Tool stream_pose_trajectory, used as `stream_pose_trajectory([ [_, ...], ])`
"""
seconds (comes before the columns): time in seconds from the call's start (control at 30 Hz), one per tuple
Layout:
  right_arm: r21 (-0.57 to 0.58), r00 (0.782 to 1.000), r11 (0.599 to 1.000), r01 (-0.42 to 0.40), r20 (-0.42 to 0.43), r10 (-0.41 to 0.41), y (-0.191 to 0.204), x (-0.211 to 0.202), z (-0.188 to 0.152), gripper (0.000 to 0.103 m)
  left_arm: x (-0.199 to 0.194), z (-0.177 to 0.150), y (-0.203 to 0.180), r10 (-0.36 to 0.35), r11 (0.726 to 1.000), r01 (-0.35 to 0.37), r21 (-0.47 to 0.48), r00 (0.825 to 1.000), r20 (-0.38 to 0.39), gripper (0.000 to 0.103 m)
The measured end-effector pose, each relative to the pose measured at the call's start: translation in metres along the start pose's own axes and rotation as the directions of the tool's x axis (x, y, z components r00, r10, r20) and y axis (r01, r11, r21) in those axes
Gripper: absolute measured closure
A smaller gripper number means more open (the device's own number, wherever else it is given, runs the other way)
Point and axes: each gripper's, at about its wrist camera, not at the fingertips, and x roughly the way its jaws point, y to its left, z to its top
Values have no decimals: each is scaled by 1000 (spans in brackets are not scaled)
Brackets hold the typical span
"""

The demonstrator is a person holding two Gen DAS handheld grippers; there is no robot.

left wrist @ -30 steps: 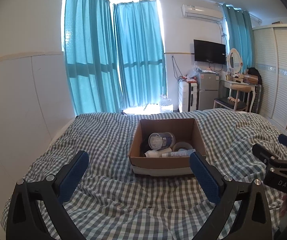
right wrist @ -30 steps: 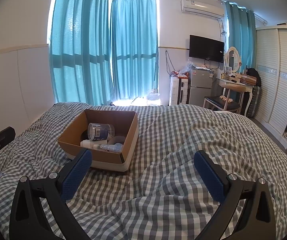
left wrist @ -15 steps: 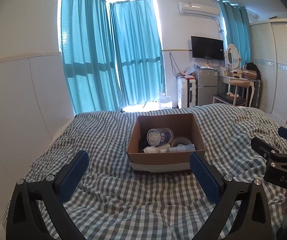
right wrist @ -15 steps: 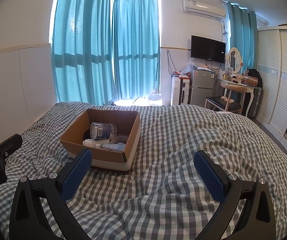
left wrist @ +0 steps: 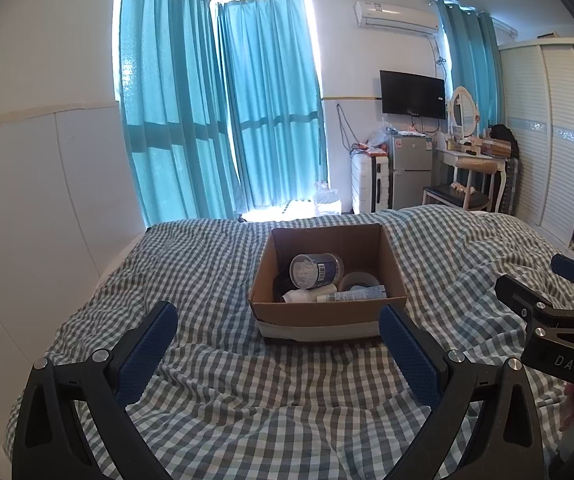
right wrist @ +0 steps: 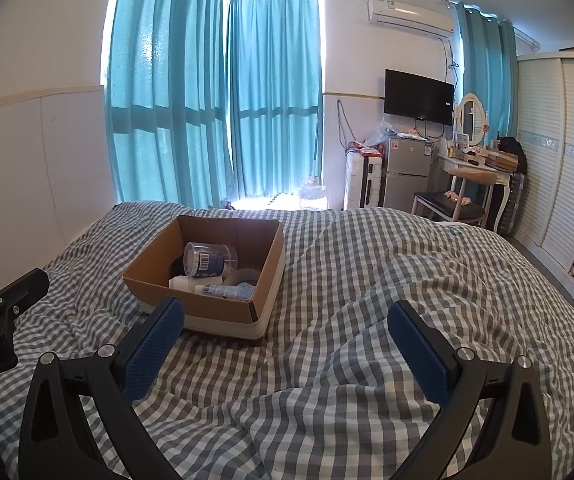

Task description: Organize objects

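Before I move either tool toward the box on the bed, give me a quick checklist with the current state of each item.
1. Left tool open and holding nothing: ok.
2. Right tool open and holding nothing: ok.
3. Cardboard box upright on the checkered blanket, open top facing up: ok.
4. Path from left tool to box free of obstacles: ok, only blanket between.
5. Clear jar reachable: ok, it lies on its side on top of the other items.
6. Items under the jar, white bottle and tube, free to lift: cannot tell, the box wall hides part of them.
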Motion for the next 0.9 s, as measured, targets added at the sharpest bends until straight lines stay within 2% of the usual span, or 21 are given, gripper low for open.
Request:
stream_pose_trajectory([
  [0.53, 1, 1000, 1000, -3, -6, 3, 1, 2, 0, 1, -1, -2, -1, 12, 1000, -12, -5, 1000, -3, 0],
  [0.67, 2, 1000, 1000, -3, -7, 3, 2, 2, -1, 1, -2, -2, -1, -10, 1000, 10, -8, 1000, -5, 0],
  [0.9, 0, 1000, 1000, -4, -13, 4, 5, 3, -2, 1, -4, -2, -1, 16, 1000, -16, -16, 1000, 3, 0],
])
